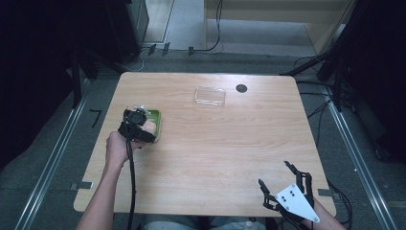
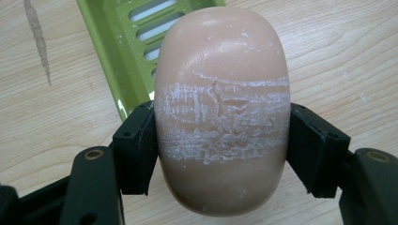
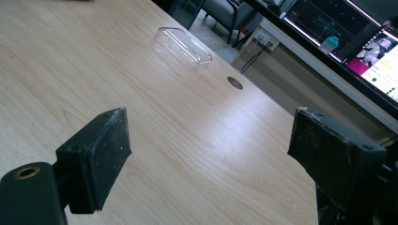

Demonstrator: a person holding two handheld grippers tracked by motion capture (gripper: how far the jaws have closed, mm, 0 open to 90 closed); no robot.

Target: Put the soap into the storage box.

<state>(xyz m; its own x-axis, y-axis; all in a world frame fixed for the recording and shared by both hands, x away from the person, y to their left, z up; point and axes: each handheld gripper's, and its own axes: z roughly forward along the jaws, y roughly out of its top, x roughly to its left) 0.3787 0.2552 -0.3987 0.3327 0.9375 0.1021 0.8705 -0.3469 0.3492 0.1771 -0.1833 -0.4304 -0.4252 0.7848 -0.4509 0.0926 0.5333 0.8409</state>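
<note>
- Pads (image 2: 136,154) of the left gripper (image 2: 220,154) press on both flanks of a smooth, peach-coloured oval bar of soap (image 2: 220,108); the grip is firm, and a band of white scuff marks runs across the bar between the 2 contact points.
- Soap sits at the near edge of a lime-green slotted plastic soap dish (image 2: 112,56), whose drain slots show behind the bar's far end; whether the bar rests on the dish or is raised just off it, I cannot tell.
- In the high view the left gripper (image 1: 143,125) and the person's left hand (image 1: 117,147) are at the table's left side, right over the green dish (image 1: 156,116).
- Right gripper (image 3: 209,154) stands wide open with nothing between its jaws; in the high view it waits near the table's front right corner (image 1: 276,178), well apart from the dish.
- Farther out, a clear rectangular plastic lid (image 1: 209,96) lies near the far edge of the light wooden table (image 1: 225,153), beside a small dark round hole (image 1: 241,88).
- Judged step: the bar is being seated in, or taken from, the dish.
- Next move, if seating: centre the bar over the slots, lower it flat, then open the jaws without dragging it; the idle right gripper could then fetch the clear lid.
</note>
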